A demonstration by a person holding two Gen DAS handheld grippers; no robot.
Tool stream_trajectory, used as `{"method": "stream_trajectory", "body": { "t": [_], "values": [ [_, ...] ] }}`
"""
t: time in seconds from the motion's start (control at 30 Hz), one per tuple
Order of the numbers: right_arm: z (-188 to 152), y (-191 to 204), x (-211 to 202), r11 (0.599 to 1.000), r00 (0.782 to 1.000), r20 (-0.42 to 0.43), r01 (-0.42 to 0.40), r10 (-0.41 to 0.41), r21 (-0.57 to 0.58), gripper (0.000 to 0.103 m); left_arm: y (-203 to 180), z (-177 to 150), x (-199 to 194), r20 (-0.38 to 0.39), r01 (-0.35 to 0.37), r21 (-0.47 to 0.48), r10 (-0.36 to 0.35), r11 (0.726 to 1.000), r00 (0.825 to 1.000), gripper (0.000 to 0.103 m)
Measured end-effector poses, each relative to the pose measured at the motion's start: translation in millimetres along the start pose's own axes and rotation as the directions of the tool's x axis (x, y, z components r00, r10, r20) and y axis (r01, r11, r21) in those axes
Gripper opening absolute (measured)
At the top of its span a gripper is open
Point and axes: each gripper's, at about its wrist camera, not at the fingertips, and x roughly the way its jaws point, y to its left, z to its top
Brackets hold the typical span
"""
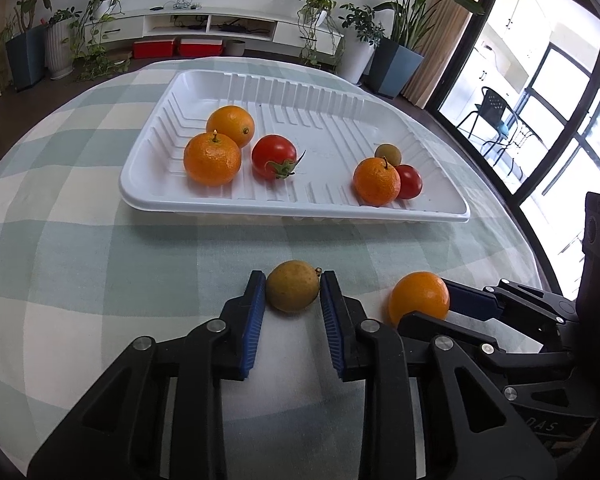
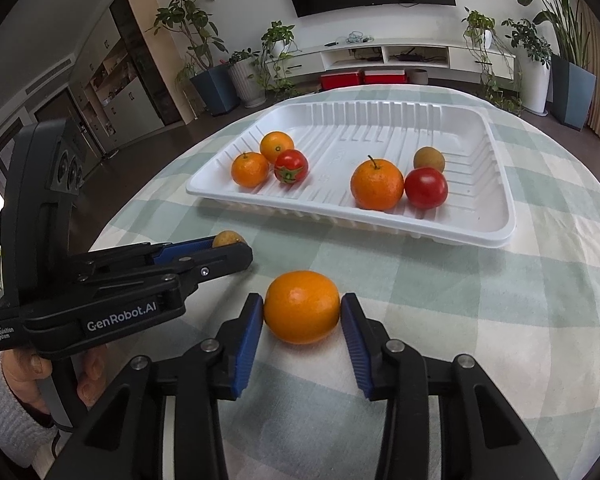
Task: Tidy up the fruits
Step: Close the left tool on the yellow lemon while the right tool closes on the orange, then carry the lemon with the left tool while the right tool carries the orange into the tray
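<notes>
Last two fruits gripped beside the white ribbed plastic tray (image 1: 440, 210).

Six fruits already lie inside; on the checked tablecloth (image 1: 80, 260) before its near edge, the left gripper (image 1: 293, 292) pinches a small yellow-brown fruit (image 1: 293, 286), the right gripper (image 2: 302, 310) a smooth orange (image 2: 302, 306), neither lifted.

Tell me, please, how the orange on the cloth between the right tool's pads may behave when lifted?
The orange looks round and glossy, so it may roll or slip if released. It seems firm, and the right tool grips it at its widest part, which probably helps.

Four oranges (image 1: 212, 159), two tomatoes (image 1: 274, 157), two brownish-green fruits (image 1: 293, 286), one white tray (image 1: 292, 210), two hand-held grippers (image 1: 293, 292).
</notes>
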Motion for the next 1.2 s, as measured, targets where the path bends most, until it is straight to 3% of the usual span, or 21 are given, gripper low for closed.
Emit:
{"method": "stream_trajectory", "body": {
  "t": [1.2],
  "values": [
    [3,-21,0,0.981,0.991,0.001,-0.129,0.131,0.147,0.043,-9,-1,-4,0.004,0.013,0.023,-0.013,1.000,1.000,0.026]
  ]
}}
